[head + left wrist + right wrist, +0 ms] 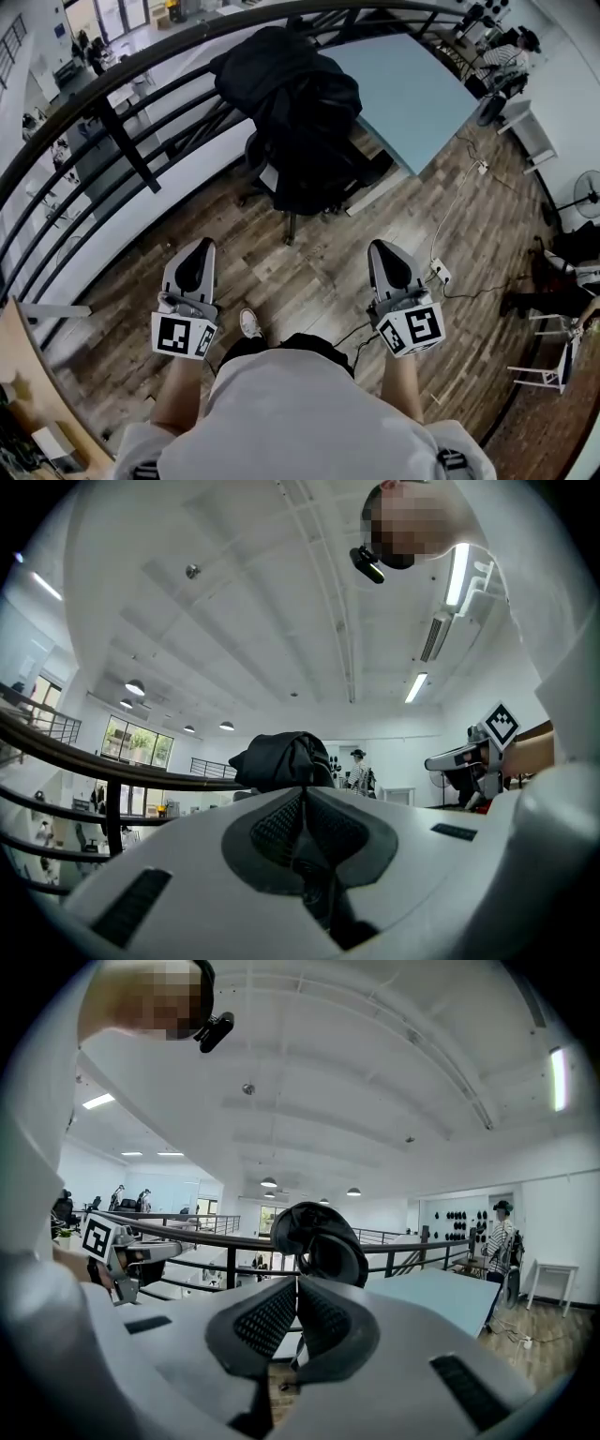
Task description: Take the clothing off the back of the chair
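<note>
A black garment point(298, 112) hangs in a bunch over the back of a black office chair point(281, 192), ahead of me in the head view. Both grippers are held well short of it, above the wooden floor. My left gripper point(201, 247) points toward the chair's left side, and its jaws are shut with nothing between them. My right gripper point(381, 248) points toward the chair's right side, shut and empty too. The garment point(281, 759) rises just beyond the closed tips of the left gripper point(305, 796). In the right gripper view the garment point(323, 1241) stands behind the closed tips of the right gripper point(297, 1285).
A light blue table point(412, 84) stands right behind the chair. A black railing point(122, 94) curves along the left and back. A white power strip point(439, 273) with cables lies on the floor at right. A white frame point(551, 361) and a fan point(586, 192) stand far right.
</note>
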The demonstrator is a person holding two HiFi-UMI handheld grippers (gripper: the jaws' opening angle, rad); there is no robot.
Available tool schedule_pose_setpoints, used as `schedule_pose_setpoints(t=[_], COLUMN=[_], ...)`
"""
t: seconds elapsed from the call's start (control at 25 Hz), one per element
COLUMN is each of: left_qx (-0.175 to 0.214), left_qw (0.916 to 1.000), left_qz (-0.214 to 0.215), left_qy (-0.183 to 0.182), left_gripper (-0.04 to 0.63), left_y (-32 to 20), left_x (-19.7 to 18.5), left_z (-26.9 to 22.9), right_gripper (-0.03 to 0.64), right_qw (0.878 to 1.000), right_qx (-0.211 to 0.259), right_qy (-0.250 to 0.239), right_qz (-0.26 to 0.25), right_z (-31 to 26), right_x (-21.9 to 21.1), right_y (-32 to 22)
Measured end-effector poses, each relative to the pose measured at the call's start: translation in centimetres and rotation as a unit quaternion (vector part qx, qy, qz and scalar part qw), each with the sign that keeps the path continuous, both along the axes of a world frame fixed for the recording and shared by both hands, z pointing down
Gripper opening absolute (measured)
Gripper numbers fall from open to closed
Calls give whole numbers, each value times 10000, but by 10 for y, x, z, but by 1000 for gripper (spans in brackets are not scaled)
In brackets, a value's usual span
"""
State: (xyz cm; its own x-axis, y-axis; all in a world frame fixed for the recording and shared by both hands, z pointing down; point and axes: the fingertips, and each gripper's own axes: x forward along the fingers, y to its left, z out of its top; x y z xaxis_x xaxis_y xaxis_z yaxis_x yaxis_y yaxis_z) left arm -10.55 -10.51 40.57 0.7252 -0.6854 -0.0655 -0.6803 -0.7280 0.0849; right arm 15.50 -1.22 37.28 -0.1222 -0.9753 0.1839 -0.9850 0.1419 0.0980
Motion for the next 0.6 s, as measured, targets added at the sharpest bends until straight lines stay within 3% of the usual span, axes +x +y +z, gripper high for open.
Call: schedule_pose_setpoints(t=[0.32,0.6], left_qx=[82,313], left_qw=[9999,9991], left_qz=[108,-292], left_qy=[47,18], left_gripper=[32,32], left_y=[-18,-39], left_x=[19,29], left_z=[-9,-26], right_gripper=[21,20], right_qw=[9998,9983], right_qx=[30,409], right_qy=[-207,-116], right_qz=[55,-407], right_z=[0,-23], right_x=[13,25], right_y=[-22,-62])
